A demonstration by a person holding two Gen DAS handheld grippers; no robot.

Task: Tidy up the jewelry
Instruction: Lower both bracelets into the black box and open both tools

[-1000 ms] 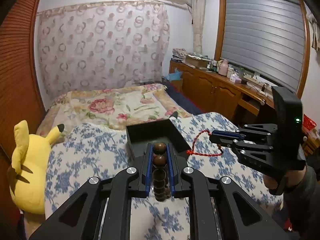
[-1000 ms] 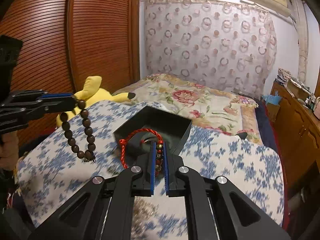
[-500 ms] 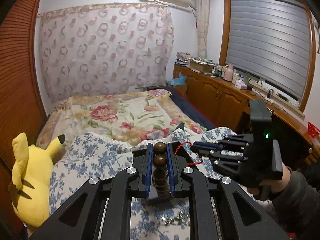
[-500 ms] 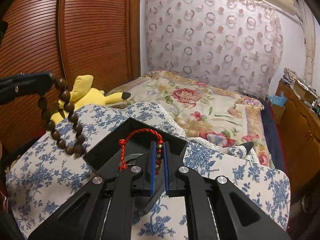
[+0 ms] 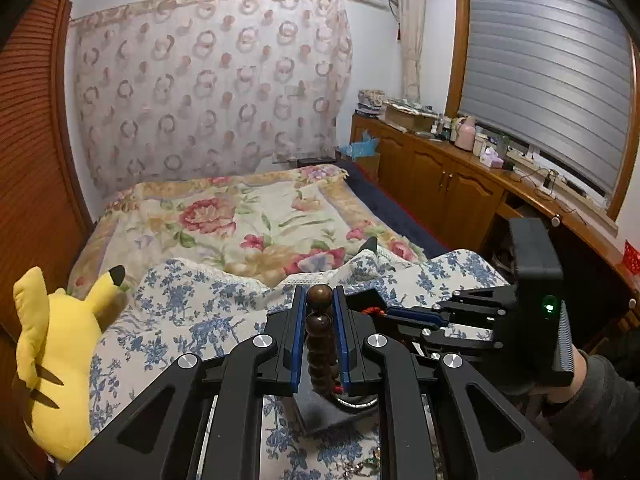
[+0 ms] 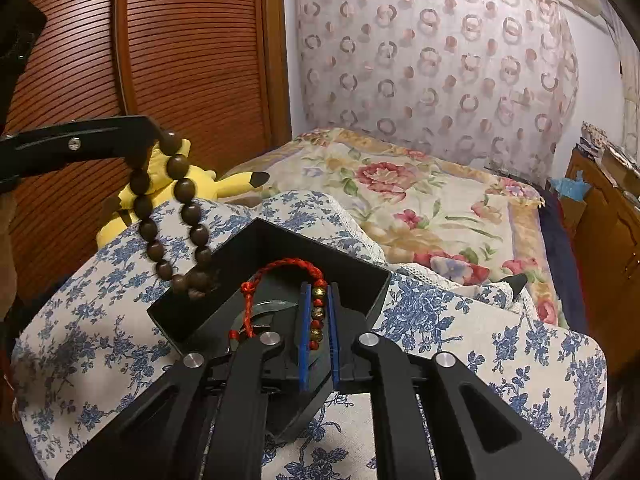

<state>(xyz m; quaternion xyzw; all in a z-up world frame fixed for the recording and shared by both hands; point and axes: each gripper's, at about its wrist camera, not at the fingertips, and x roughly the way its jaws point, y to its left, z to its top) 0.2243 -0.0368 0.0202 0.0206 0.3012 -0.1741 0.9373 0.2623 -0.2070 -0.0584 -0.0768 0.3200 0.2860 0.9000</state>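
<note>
My left gripper (image 5: 319, 300) is shut on a brown wooden bead bracelet (image 5: 320, 340). The bracelet (image 6: 176, 216) hangs from the left gripper (image 6: 158, 136) over the near left corner of a black open box (image 6: 320, 248) in the right wrist view. My right gripper (image 6: 319, 292) is shut on a red cord bracelet with gold and red beads (image 6: 296, 276), held over the box's inside. In the left wrist view the right gripper (image 5: 384, 312) reaches in from the right with a bit of red cord (image 5: 372, 311); the box (image 5: 320, 408) lies under both.
The box sits on a blue-flowered white cloth (image 6: 500, 340) over a board on the bed. More loose jewelry (image 5: 360, 466) lies on the cloth at the near edge. A yellow plush toy (image 5: 52, 360) lies at the left. A wooden cabinet (image 5: 440, 184) runs along the right wall.
Both grippers have come closer together and over the black box, each still holding its bracelet. The bead bracelet now hangs over the box's corner.
</note>
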